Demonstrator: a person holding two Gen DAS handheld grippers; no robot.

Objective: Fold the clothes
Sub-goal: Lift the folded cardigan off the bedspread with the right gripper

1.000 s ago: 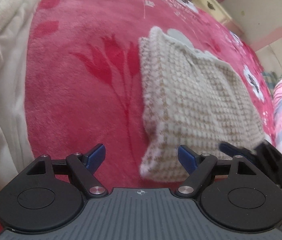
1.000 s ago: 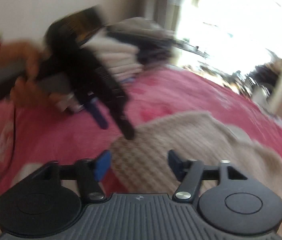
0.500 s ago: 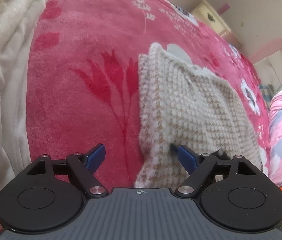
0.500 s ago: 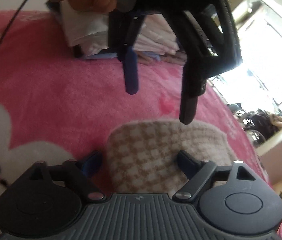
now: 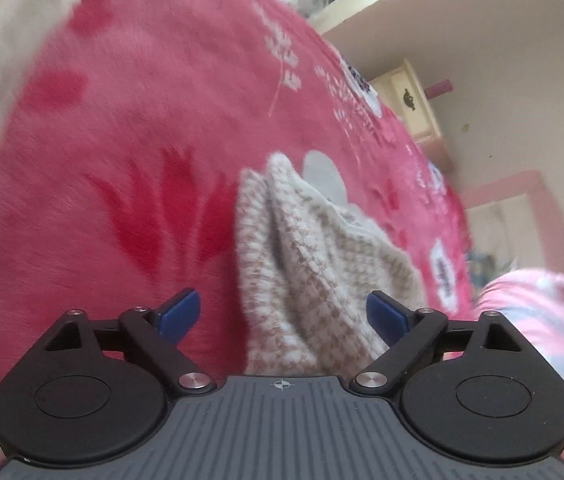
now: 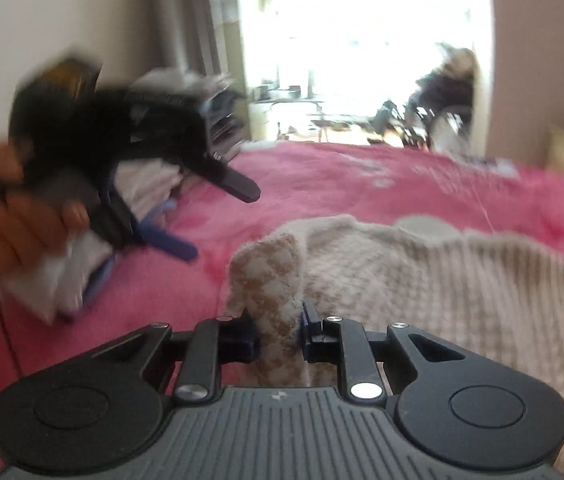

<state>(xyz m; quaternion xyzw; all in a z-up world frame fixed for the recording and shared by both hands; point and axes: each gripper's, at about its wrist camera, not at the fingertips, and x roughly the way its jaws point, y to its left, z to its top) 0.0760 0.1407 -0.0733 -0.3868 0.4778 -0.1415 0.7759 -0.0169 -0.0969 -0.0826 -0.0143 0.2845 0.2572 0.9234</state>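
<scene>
The beige-and-white houndstooth knitted garment [image 6: 422, 280] is lying on the pink floral fleece bed blanket [image 5: 122, 160]. The right gripper [image 6: 278, 336] is pinching its raised corner, jaws pressed on the fabric, while the left gripper [image 5: 282, 316] is hovering with jaws spread (blurred in the right view). Judging from this, a fold is starting; next, carrying that corner across.

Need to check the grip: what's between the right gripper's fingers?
A pinched fold of the knit sweater stands between the right gripper fingers, which are shut on it, seen in the right wrist view.
</scene>
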